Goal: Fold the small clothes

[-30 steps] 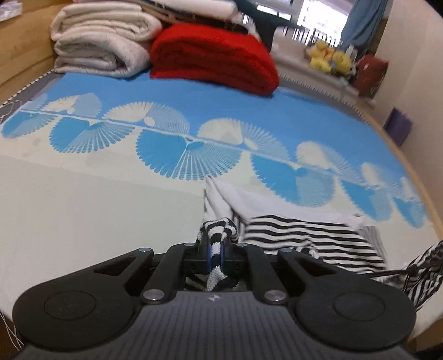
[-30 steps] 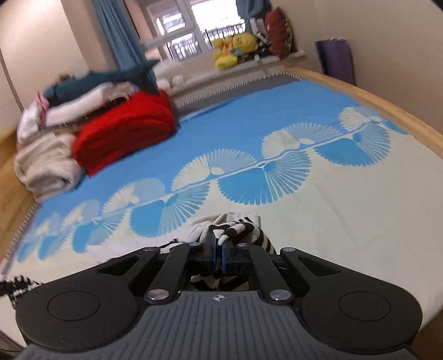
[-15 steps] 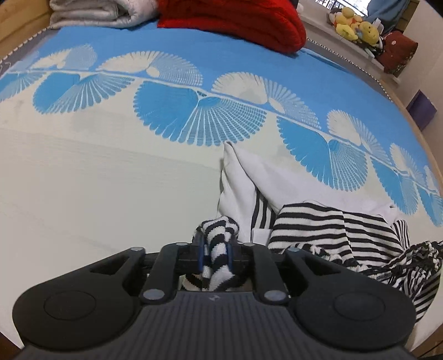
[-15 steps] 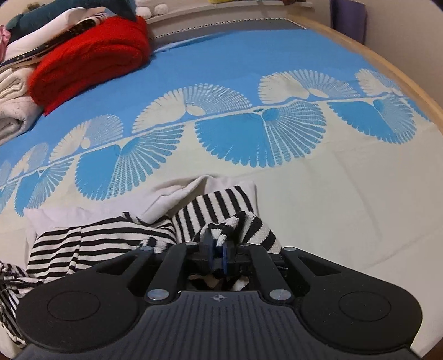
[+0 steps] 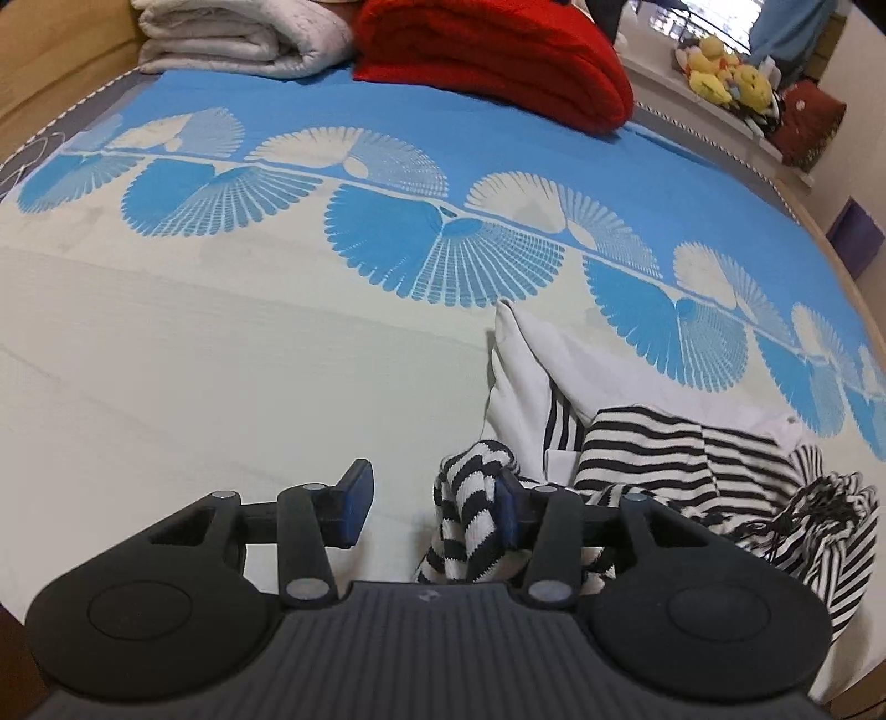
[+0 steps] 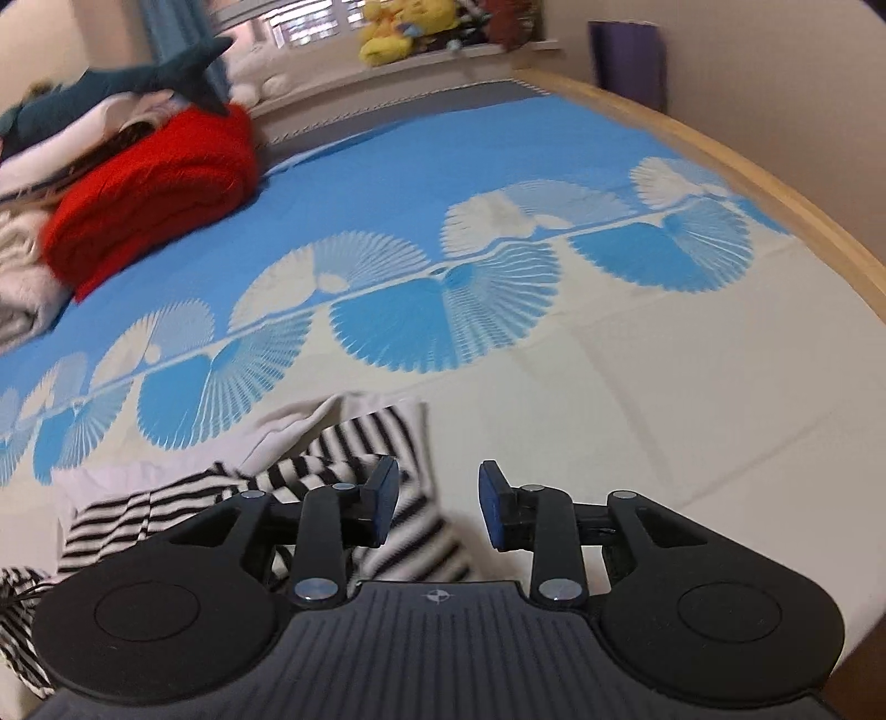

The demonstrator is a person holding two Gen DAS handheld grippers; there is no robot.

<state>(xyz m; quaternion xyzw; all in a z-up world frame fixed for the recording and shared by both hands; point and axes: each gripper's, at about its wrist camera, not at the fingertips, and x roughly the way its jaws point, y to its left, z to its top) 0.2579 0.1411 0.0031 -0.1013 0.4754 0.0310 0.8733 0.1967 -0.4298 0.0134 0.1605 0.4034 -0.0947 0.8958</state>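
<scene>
**Striped garment laid on bed, both grips releasing**

Striped garment (image 5: 653, 454) lies bunched on the bed (image 5: 221, 376). Left view: left hand-held gripper (image 5: 432, 498) is opening; a striped fold leans on one pad, unclamped, apparently set down for folding.

Right view: right hand-held gripper (image 6: 437, 507) is opening over the garment's edge, gripping nothing. No containers visible.

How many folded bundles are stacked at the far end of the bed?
2 clearly: a red blanket and a white quilt beside it, on the bed. The right wrist view shows more pale fabric piled behind, too blurred to count.
</scene>
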